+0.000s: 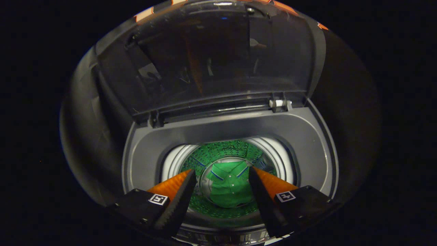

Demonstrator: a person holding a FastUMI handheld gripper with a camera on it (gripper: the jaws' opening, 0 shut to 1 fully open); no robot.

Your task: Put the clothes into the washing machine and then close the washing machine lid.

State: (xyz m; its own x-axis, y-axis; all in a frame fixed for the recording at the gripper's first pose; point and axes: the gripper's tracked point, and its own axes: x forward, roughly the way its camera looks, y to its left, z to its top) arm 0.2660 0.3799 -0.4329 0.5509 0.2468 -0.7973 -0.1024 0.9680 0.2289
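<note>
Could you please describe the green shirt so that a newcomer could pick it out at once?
Start at the grey washing machine with its lid raised. Look down its round opening into the drum. The green shirt lies at the bottom, seen between the open gripper fingers, the only cloth there, with blue-striped collar.

No readable text anywhere. Only square black-and-white marker tags on the gripper [222, 177], one per finger, fingers spread apart; print on the washing machine [228, 126] front edge too blurred.
</note>
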